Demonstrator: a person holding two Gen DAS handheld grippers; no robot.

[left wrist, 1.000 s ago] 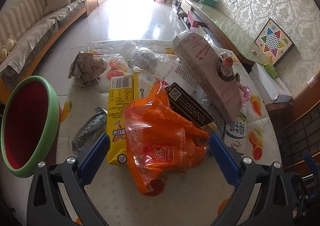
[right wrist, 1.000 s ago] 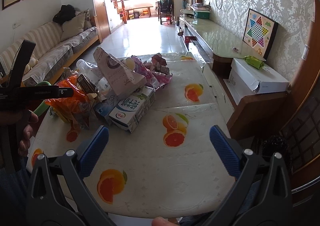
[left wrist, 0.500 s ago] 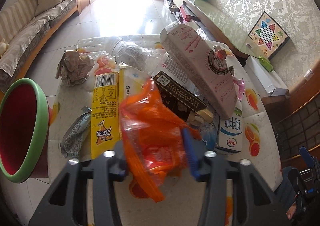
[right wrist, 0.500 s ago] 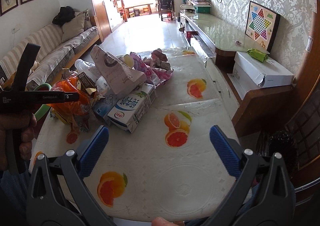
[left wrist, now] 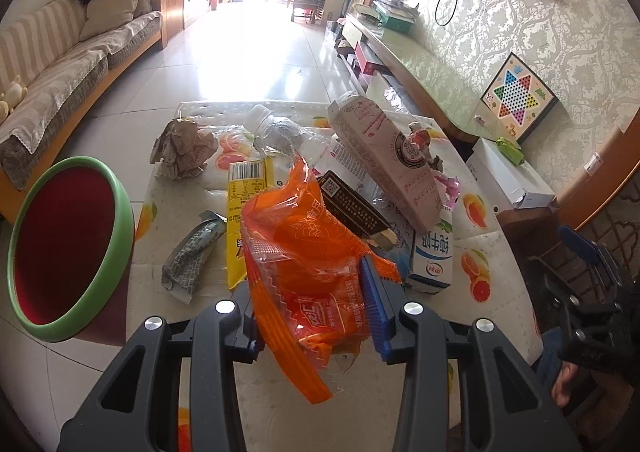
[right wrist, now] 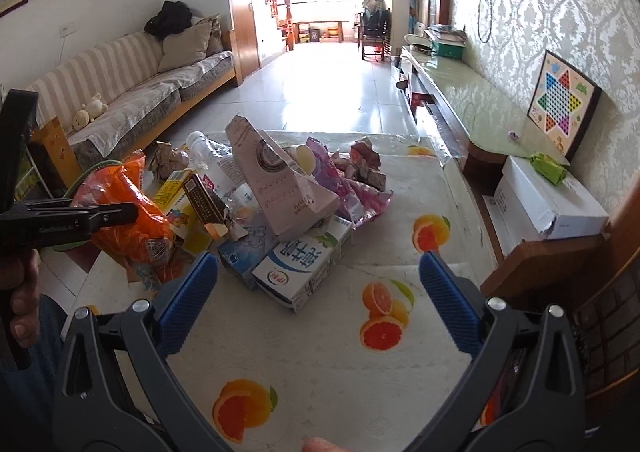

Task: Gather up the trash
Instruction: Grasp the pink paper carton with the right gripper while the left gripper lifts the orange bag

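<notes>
My left gripper (left wrist: pixel 312 308) is shut on an orange plastic snack bag (left wrist: pixel 308 252) and holds it lifted above the table; the bag also shows in the right wrist view (right wrist: pixel 128 219). A green-rimmed red bin (left wrist: pixel 68 248) stands left of the table. A trash pile lies on the table: a pink carton (left wrist: pixel 384 159), a milk carton (right wrist: pixel 304 264), a yellow packet (left wrist: pixel 244 203), a dark box (left wrist: pixel 352 207), a crumpled paper ball (left wrist: pixel 182 147), a grey wrapper (left wrist: pixel 192 256). My right gripper (right wrist: pixel 316 300) is open and empty over the table's near part.
The table (right wrist: pixel 320 372) has a white cloth with orange prints. A sofa (left wrist: pixel 60 71) is at the far left. A low cabinet (right wrist: pixel 460 99) and a white box (right wrist: pixel 548 199) stand at the right. A clear bottle (left wrist: pixel 276 127) lies at the pile's back.
My left gripper closed on the orange bag and lifted it up off the pile. The right gripper stayed open and shifted slightly closer to the pile.
</notes>
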